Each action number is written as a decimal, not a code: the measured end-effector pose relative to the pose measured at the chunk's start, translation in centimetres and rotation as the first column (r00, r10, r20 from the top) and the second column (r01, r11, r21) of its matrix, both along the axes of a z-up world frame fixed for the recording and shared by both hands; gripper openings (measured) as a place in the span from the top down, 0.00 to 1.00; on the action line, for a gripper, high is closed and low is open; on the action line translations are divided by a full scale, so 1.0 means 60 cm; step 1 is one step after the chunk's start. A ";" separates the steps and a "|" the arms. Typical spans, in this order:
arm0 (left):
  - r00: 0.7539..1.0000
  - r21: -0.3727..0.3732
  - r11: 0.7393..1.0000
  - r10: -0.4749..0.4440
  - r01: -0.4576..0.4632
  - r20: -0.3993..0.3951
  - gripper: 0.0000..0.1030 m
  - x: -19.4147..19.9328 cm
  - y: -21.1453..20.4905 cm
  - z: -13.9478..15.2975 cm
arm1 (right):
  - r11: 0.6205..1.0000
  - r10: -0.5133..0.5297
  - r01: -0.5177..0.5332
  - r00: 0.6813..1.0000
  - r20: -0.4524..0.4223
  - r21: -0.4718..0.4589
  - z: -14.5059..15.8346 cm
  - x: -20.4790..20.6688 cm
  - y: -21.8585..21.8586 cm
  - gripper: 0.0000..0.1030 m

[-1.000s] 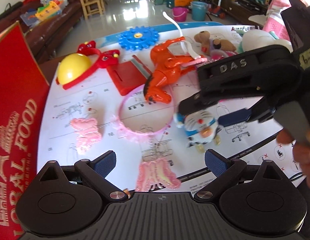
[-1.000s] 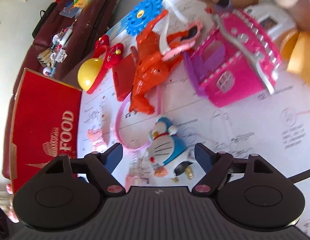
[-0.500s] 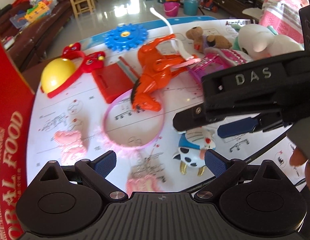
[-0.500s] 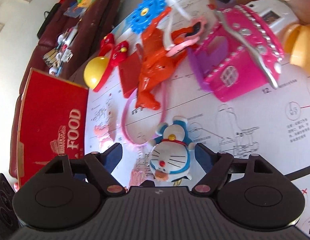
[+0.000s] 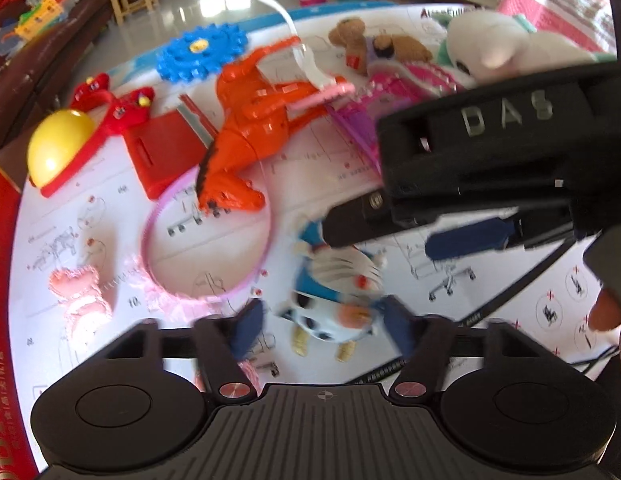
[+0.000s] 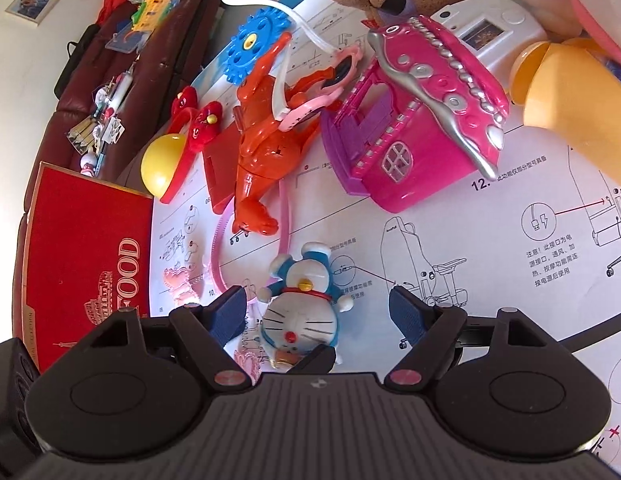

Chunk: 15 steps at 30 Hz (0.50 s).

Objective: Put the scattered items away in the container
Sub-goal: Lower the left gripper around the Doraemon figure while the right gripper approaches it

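Observation:
A blue and white Doraemon figure (image 5: 334,292) lies on the white instruction sheet (image 5: 90,216). My left gripper (image 5: 322,328) has its blue pads close on both sides of the figure's lower body; contact is blurred. My right gripper (image 6: 318,312) is open around the same figure (image 6: 302,312), which lies between its pads, apart from them. In the left wrist view the right gripper's black body (image 5: 490,152) hangs above the figure. The red box (image 6: 82,264) marked FOOD stands at the left.
On the sheet lie an orange dinosaur (image 5: 246,132), a pink hoop (image 5: 206,240), a blue gear (image 5: 202,52), a yellow ball (image 5: 58,144), a red block (image 5: 162,152), pink bows (image 5: 78,292), a pink toy house (image 6: 422,120), plush toys (image 5: 370,40) and an orange cup (image 6: 566,100).
My left gripper has moved in on the Doraemon figure and its pads have closed in beside it. The right gripper stayed open over the figure, which now lies face up.

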<state>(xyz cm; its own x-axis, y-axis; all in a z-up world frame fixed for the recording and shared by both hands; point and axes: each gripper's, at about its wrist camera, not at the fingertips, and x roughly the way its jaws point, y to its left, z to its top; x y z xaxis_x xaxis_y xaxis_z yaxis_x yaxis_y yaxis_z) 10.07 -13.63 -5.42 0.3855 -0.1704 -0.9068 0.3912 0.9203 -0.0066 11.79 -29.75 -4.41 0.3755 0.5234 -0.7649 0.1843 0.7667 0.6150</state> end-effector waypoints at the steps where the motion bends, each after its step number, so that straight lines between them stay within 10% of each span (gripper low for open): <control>1: 1.000 0.009 1.000 0.004 -0.004 -0.006 0.41 0.000 0.001 -0.004 | 1.000 0.004 -0.004 1.000 0.001 -0.006 0.001 0.001 0.002 0.21; 15: 1.000 0.012 1.000 -0.007 0.006 0.005 0.42 -0.008 0.013 -0.003 | 0.990 0.113 -0.109 0.993 0.033 -0.092 0.003 0.027 0.061 0.51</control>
